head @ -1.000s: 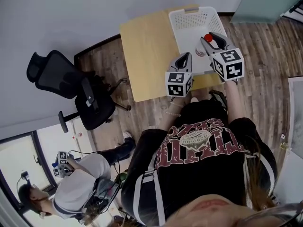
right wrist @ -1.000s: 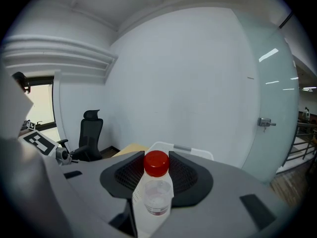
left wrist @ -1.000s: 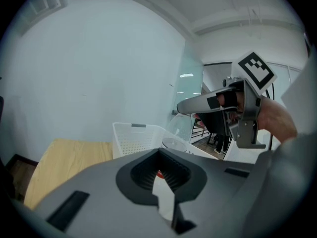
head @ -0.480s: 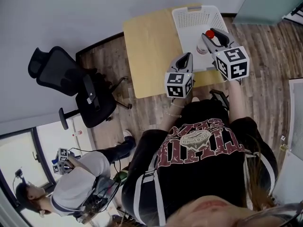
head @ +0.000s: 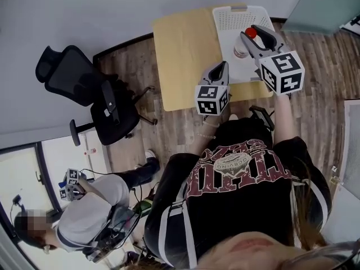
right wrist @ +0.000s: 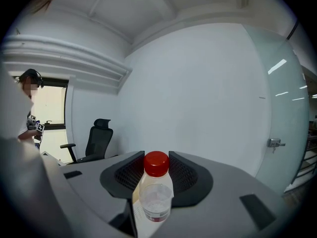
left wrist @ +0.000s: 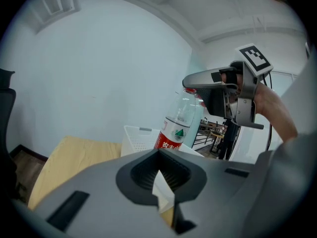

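Fingers (head: 265, 36) of the right gripper (head: 253, 34) clamp a bottle (head: 241, 49) at its neck, higher above the basket (head: 225, 14) than a second ago; the left gripper (head: 223, 66) hangs closed and empty beside it. Left gripper view: the bottle (left wrist: 179, 123) has risen into sight, clear of the basket (left wrist: 134, 139). Right gripper view: the basket is gone from frame, the red-capped bottle (right wrist: 156, 195) sits between the jaws, a chair (right wrist: 99, 140) beyond
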Demonstrator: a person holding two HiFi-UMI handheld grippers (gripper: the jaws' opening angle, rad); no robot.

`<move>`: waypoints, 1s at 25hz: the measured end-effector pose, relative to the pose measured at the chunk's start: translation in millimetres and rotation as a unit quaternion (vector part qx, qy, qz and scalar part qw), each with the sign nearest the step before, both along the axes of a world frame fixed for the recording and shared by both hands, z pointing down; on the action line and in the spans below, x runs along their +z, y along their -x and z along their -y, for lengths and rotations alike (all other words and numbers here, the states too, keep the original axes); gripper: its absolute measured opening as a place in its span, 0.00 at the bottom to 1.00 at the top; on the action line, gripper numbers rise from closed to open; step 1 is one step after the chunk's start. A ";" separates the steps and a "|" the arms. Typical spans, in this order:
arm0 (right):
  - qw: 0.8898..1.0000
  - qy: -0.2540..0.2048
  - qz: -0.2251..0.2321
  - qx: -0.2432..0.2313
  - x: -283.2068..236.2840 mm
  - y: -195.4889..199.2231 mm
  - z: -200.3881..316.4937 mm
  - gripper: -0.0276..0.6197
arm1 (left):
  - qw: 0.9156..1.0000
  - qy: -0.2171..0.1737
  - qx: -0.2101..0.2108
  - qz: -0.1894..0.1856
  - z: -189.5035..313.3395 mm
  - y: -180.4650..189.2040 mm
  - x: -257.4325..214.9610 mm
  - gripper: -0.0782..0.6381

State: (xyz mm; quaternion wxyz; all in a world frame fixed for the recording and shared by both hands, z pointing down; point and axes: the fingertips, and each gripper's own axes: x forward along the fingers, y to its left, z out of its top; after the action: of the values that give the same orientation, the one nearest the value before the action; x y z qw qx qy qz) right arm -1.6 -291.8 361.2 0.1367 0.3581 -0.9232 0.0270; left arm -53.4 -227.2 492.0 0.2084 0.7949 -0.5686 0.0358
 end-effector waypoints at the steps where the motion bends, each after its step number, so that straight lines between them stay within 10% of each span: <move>1: 1.000 -0.003 0.001 -0.002 -2.9 3.5 -2.0 0.29 | 1.000 0.000 -0.002 0.000 -2.1 3.2 -0.2 0.17; 25: 0.996 -0.041 0.025 -0.071 -42.8 60.9 -38.5 0.29 | 0.998 -0.013 -0.059 -0.002 -33.8 52.1 -5.9 0.17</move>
State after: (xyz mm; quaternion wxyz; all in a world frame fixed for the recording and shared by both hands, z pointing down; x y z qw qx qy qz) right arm -62.5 -253.4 318.4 0.1006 0.2965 -0.9497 -0.0114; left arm -105.4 -193.4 486.1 0.2010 0.7626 -0.6147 0.0146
